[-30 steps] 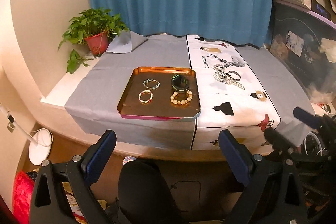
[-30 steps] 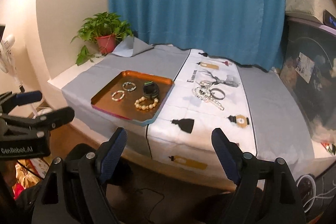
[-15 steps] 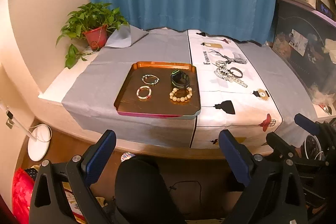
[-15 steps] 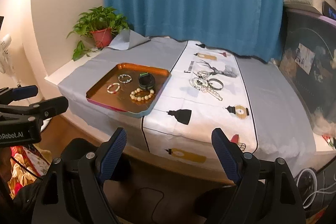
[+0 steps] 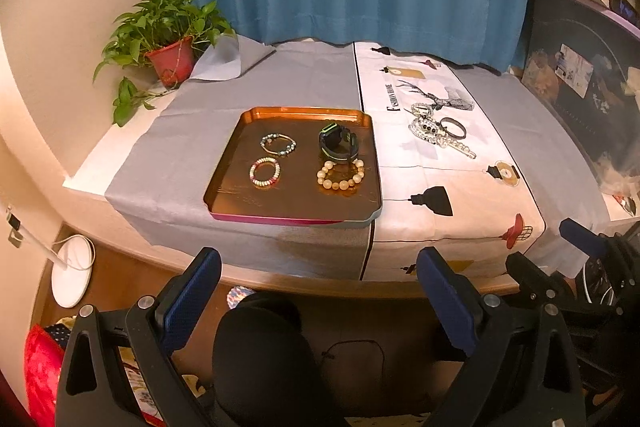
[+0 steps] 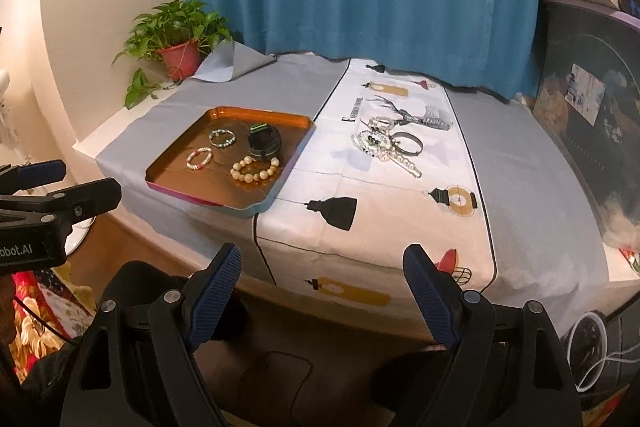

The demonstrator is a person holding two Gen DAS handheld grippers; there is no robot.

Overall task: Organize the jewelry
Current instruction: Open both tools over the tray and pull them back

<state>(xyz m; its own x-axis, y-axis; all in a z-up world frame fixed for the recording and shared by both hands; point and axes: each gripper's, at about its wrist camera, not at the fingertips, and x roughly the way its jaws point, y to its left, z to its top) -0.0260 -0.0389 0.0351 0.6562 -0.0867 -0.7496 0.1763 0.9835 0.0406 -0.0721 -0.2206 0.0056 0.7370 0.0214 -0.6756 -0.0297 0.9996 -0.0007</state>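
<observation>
Change since a second ago: both views show the table edge and tray from slightly further back and lower; nothing on the table has shifted. EARLIER comparison only: no item picked or placed.
Meaning for task: judged as a pause or the start of an approach; sorting is partly done, with a loose pile yet to be handled.
Left gripper (image 5: 318,291): jaws spread wide, nothing between them, held short of the table's near edge.
Tray (image 5: 228,171): copper, on the grey cloth, left of the white runner; long axis runs near edge to far edge.
Tray contents: pink bead bracelet (image 5: 264,172) and pale bead bracelet (image 5: 278,144) on the left side, cream bead bracelet (image 5: 341,175) and dark watch (image 5: 338,143) on the right; all lie flat and apart, except the watch, which just touches the cream beads.
Loose pile (image 6: 378,143): silver chains and a dark bangle (image 6: 408,143) on the white runner (image 6: 400,211), right of the tray; a long crystal strand (image 6: 406,163) points from the pile toward the near right.
Right gripper (image 6: 322,283): jaws spread wide, empty, well short of the pile.
</observation>
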